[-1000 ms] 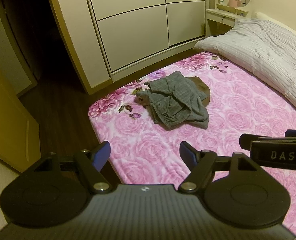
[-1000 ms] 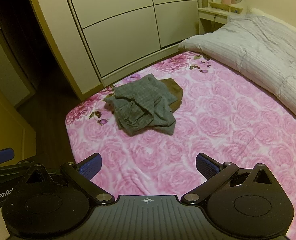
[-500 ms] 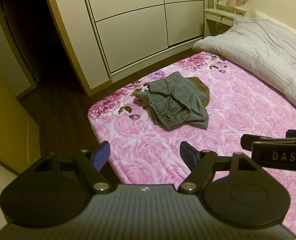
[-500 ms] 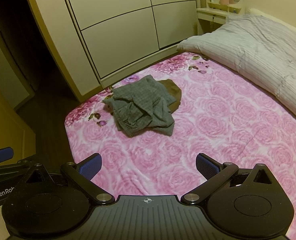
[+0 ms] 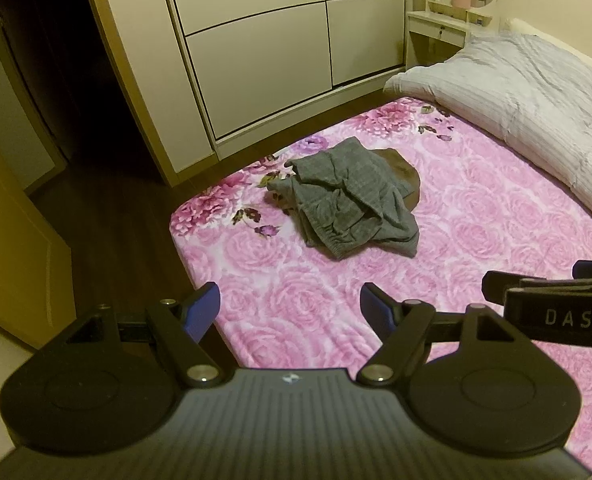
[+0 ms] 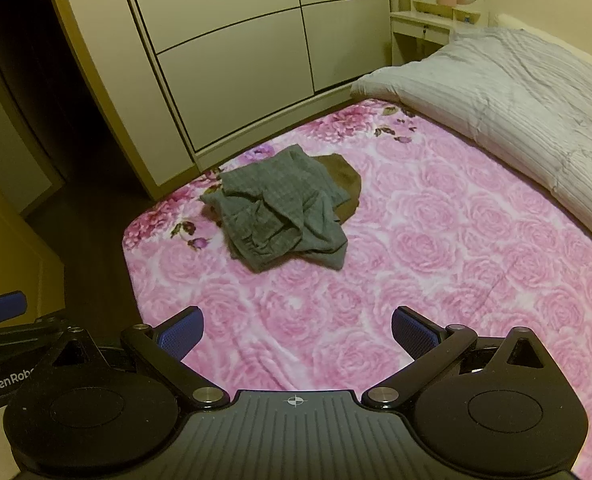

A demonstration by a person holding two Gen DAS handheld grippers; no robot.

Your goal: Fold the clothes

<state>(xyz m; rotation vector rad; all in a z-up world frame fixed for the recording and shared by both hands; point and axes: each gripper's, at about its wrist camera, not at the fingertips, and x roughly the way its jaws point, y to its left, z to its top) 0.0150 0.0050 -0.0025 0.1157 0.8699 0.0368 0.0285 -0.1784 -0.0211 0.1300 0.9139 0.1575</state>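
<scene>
A: Where are the clothes?

B: A crumpled grey garment [image 5: 355,208] lies in a heap on the bed [image 5: 495,248], near the corner by the wardrobe [image 5: 264,52]. It rests partly on a brown garment [image 5: 403,172], which peeks out on the far side. Both sit on the pink rose-print blanket [image 6: 435,240].

A: And the grippers?

B: The left gripper [image 5: 290,306] hangs over the bed's near edge, well short of the heap. Its blue pads [image 5: 202,308] stand wide apart with nothing between them and touch nothing. The right gripper [image 6: 296,330] is likewise spread wide and empty, held above the blanket, well apart from the clothes.

A: Do they see each other?

B: Yes. In the left view the right gripper shows side-on at the right border, marked "DAS". In the right view the left one shows at the left border.

A: What else is around?

B: A striped grey duvet [image 6: 515,92] lies across the far end of the bed, and a small dresser [image 6: 423,28] with a round mirror stands beyond it. Dark wood floor [image 5: 108,232] runs between bed and wardrobe.
</scene>
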